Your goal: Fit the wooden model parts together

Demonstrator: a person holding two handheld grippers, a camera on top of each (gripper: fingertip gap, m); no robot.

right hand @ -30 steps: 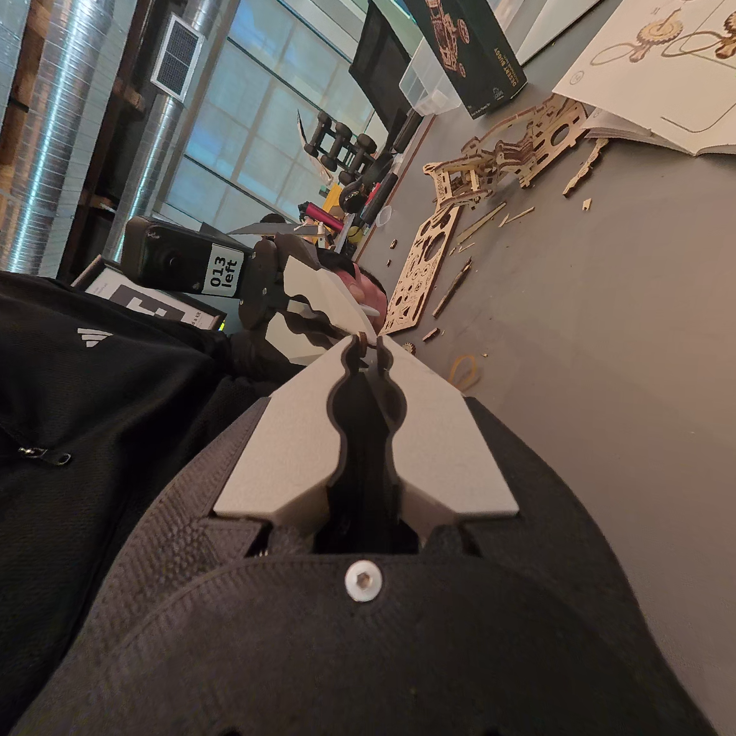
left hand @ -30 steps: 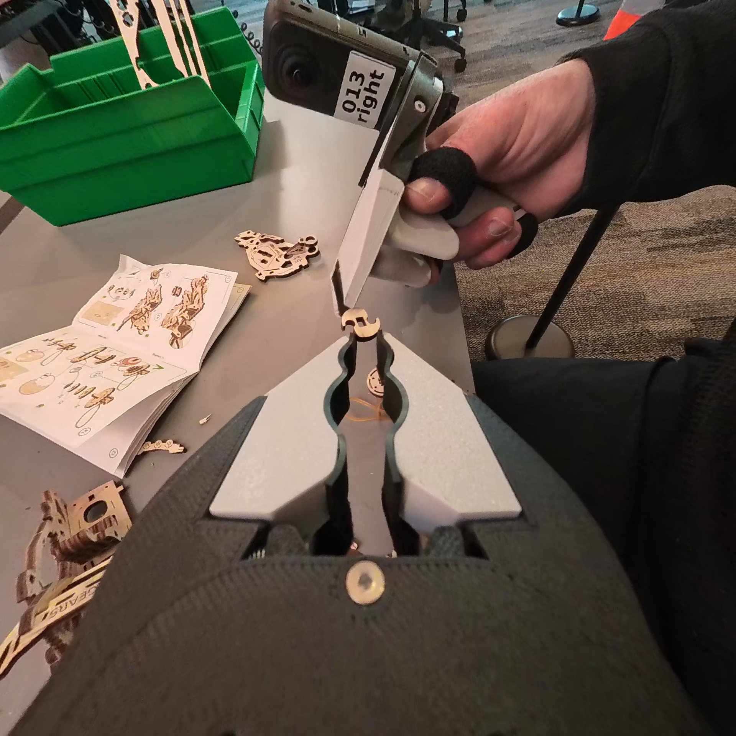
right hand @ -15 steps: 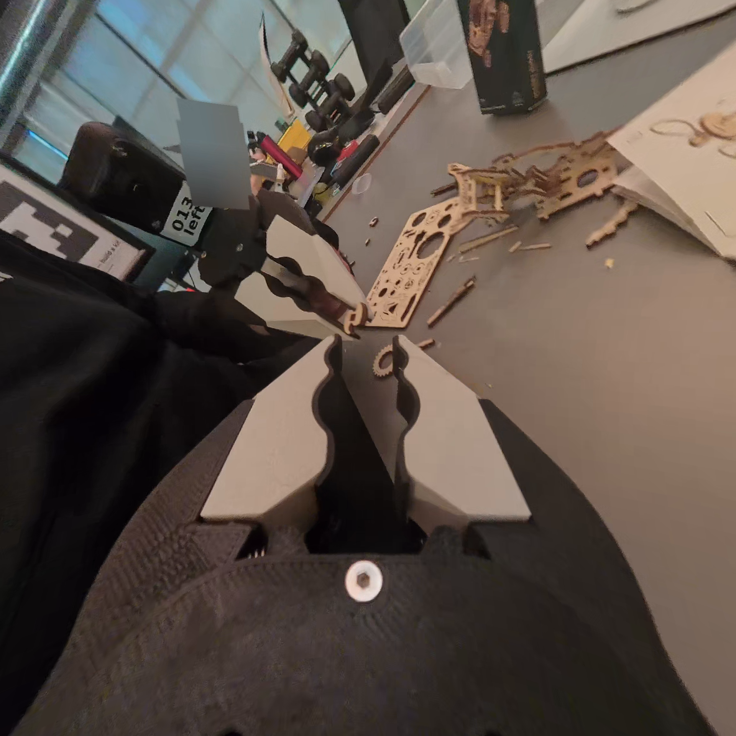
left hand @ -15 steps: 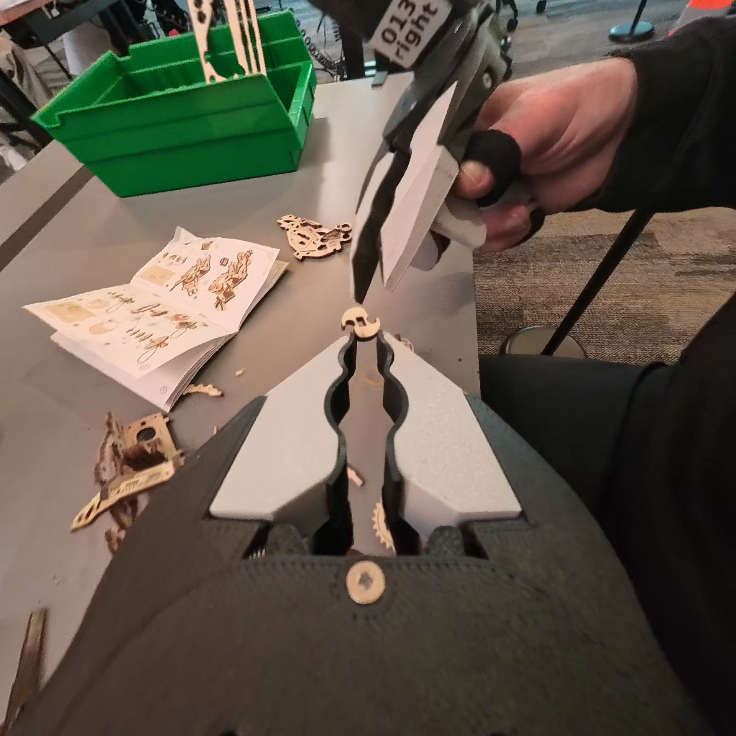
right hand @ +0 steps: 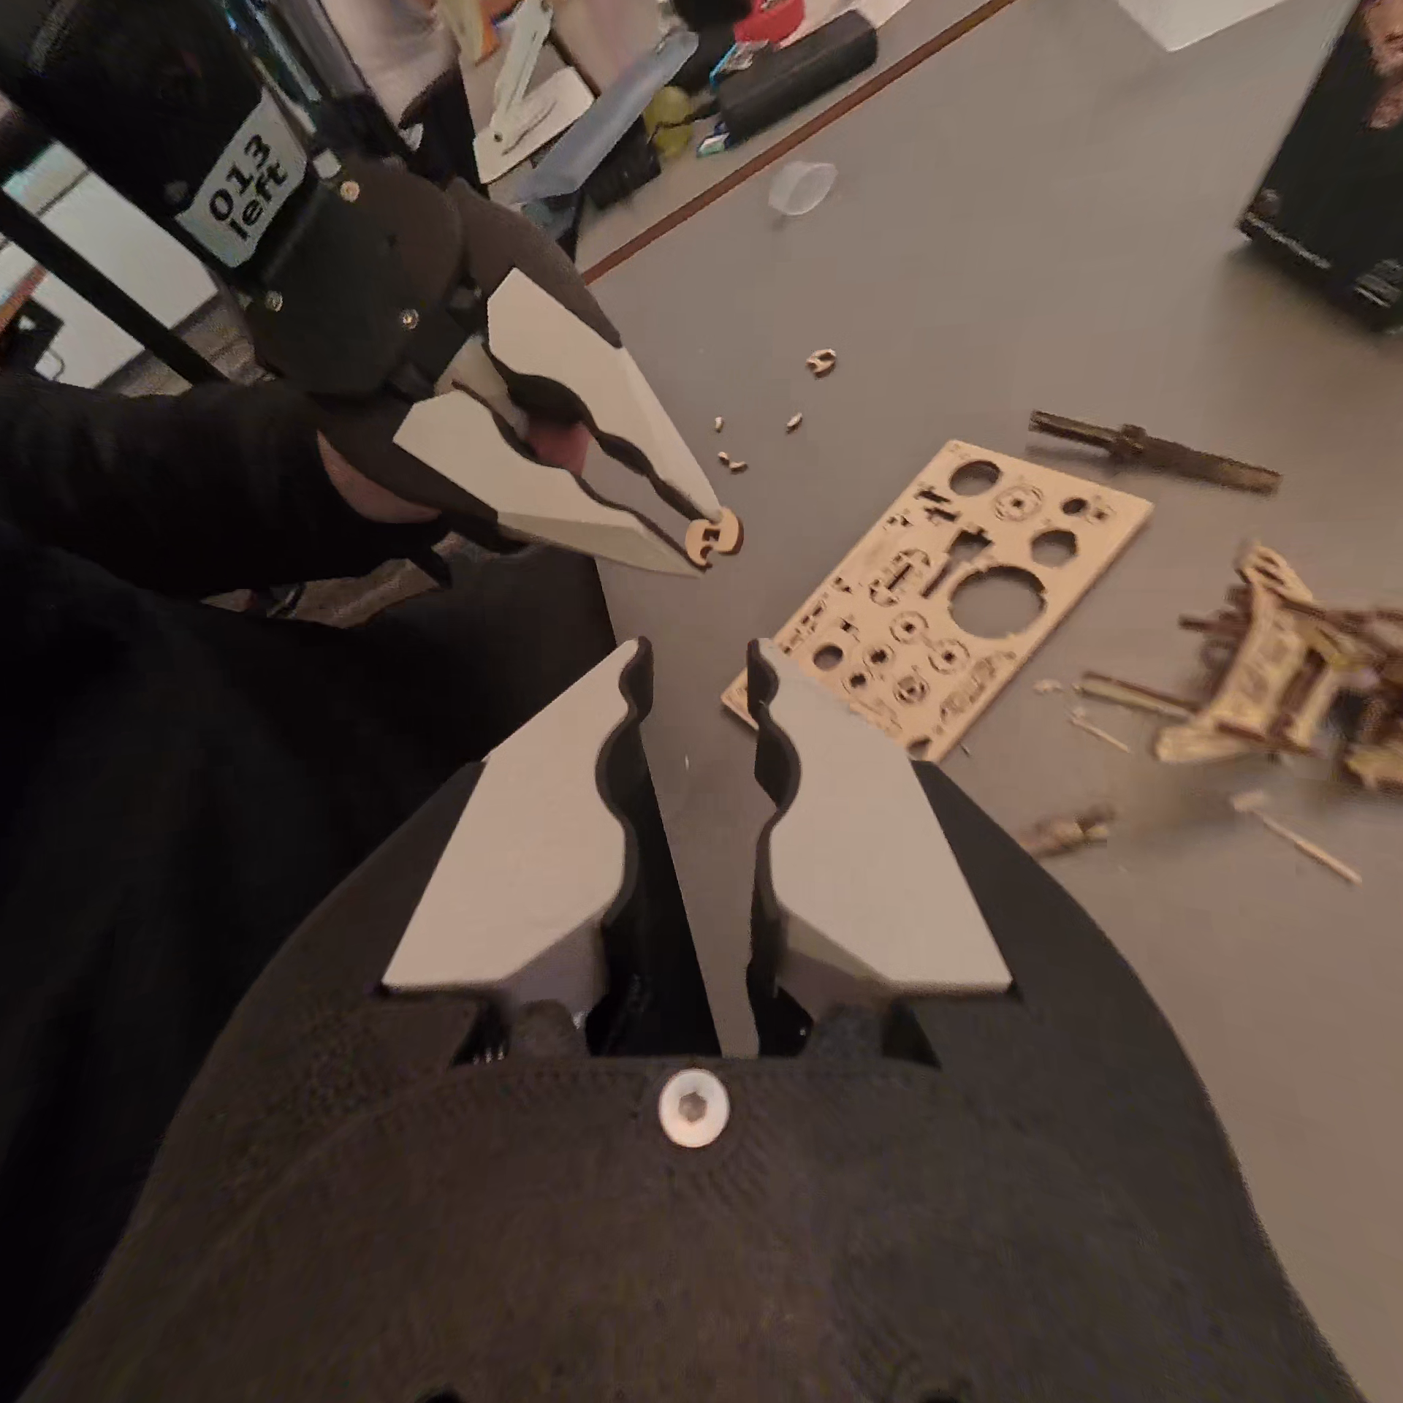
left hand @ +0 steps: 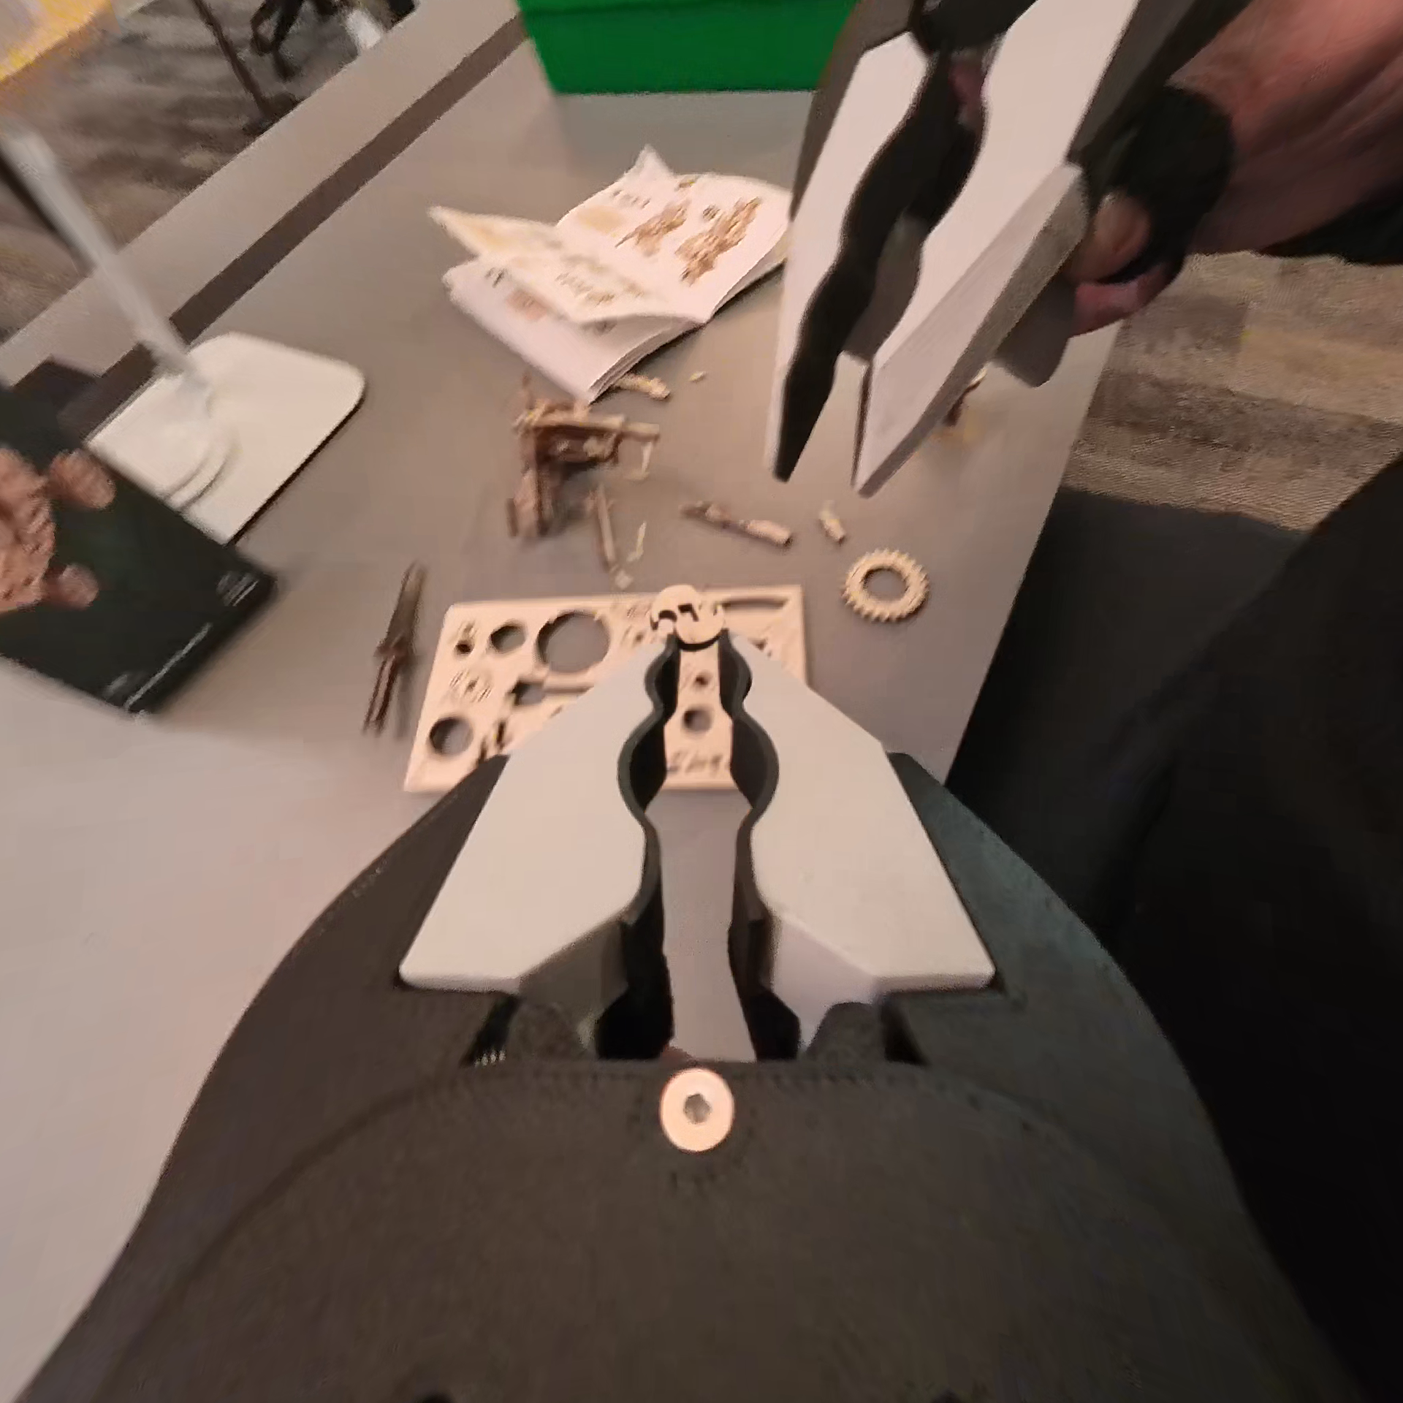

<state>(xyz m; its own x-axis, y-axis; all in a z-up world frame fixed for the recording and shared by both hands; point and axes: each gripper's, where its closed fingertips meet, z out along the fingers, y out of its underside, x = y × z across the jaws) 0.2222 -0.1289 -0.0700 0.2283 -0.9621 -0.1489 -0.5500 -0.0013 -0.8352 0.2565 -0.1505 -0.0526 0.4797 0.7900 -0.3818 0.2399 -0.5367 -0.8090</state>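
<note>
Small notched disc (left hand: 689, 616) pinched in left gripper (left hand: 695, 645) – right gripper (right hand: 698, 668) parted, empty; toothed gear (left hand: 886, 588) on bench nearer right.

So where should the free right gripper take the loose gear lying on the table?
Probably across its toothed rim, coming straight down from above: the gear lies flat on the table, clear of the cut-out sheet. The right gripper is open and empty nearby.
</note>
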